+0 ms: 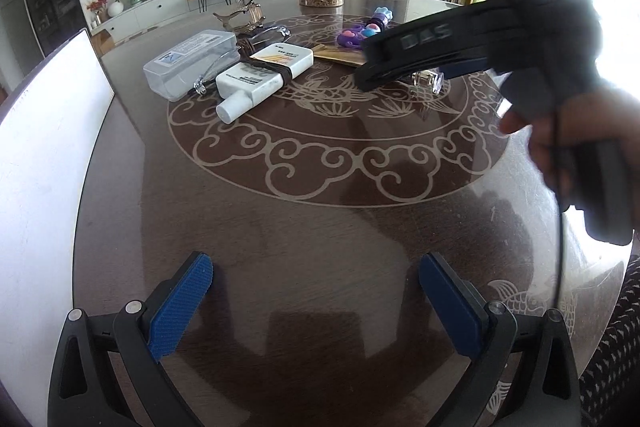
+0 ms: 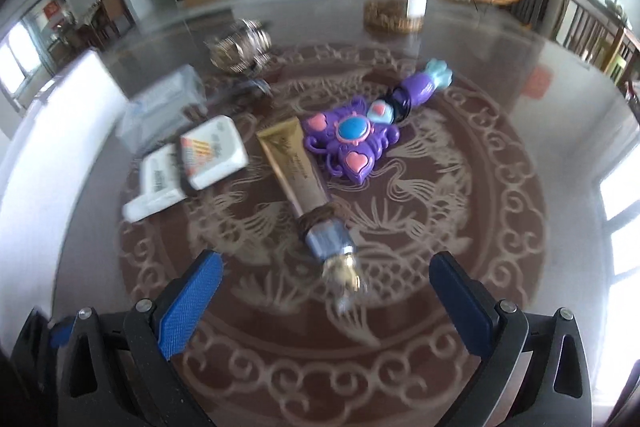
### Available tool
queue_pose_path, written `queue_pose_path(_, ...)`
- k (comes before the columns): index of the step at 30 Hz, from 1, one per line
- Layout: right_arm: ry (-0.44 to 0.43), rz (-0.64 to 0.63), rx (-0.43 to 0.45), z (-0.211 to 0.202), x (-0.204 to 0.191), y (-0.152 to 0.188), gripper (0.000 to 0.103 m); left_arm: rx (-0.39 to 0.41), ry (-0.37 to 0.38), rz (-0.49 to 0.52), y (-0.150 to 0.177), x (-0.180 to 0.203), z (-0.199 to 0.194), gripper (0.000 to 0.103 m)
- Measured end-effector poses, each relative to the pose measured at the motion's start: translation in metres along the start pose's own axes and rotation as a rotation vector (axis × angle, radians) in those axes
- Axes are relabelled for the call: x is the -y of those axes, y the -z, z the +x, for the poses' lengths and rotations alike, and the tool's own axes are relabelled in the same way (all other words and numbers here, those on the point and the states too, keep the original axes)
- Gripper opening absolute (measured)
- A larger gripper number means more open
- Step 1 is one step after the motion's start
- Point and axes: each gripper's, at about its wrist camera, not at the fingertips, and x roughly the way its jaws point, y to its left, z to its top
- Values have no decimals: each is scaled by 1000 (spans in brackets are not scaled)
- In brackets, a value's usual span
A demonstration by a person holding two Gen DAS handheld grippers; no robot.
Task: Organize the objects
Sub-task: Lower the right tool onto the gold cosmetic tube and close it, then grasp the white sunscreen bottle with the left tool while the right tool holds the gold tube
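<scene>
Gold tube with brown-banded neck and clear cap, flat beside purple toy wand; both grippers' jaws apart, empty.

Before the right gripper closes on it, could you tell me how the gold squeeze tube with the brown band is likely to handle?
The gold squeeze tube looks soft-walled, so it would probably dent under the jaws. Its flat crimped end should keep it from rolling. The brown band wound near the cap may give extra grip, while the glossy table could let it slide if nudged.

Both wrist views face same table clutter; right nearer.
</scene>
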Motion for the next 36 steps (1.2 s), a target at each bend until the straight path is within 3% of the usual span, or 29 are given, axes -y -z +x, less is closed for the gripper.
queue_pose_path(2,-3,-15,8,6,-6,0,102,0,0,0,0,0,0,103)
queue_pose_path(5,29,-67,35,2,-19,4,67,0,-3,-1,0,0,0,103)
queue_pose_path(7,38,-84,46,-2,-24,9,32,0,-3,-2,0,0,0,103)
queue_pose_path(9,14,-63,56,-7,-19,15,27,0,-3,-2,0,0,0,103)
queue_pose_path(15,5,41,109,-39,8,68,26,0,-2,-1,0,-1,1,103)
queue_pose_path(20,72,150,159,-72,37,127,26,0,-2,-2,0,-1,1,103)
queue_pose_path(24,98,188,203,-85,48,144,28,0,-2,0,0,-1,1,103)
queue_pose_path(26,107,175,223,-85,47,145,42,-2,5,8,-2,-2,3,103)
queue_pose_path(27,120,164,226,-83,44,146,65,-6,20,33,-7,-2,7,103)
queue_pose_path(28,135,161,214,-83,43,147,82,-19,29,48,-12,-3,10,103)
queue_pose_path(32,122,155,208,-83,43,146,84,-107,-22,-36,-53,-22,36,103)
queue_pose_path(36,112,169,216,-84,45,148,85,-107,-58,-92,-93,-39,63,103)
